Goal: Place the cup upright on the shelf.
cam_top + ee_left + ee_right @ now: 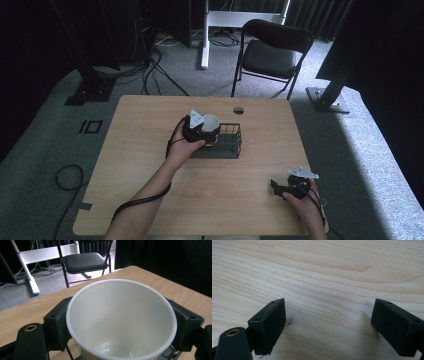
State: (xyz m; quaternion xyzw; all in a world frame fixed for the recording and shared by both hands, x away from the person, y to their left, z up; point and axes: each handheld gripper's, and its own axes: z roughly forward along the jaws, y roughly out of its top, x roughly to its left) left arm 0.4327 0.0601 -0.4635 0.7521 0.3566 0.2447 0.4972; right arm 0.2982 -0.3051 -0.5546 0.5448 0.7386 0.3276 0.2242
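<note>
Midway, by appearance: left gripper point(200, 131) clamps the white cup point(211, 123) at the near-left corner of the wire basket point(231, 149), seemingly not yet set down or released, while right gripper point(286, 186), jaws apart and empty, rests on the table point(150, 165).

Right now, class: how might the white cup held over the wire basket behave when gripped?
The white cup looks empty and thin-walled, so probably light. Its glossy tapered sides may slip in the left tool. A hard squeeze might deform it.
</note>
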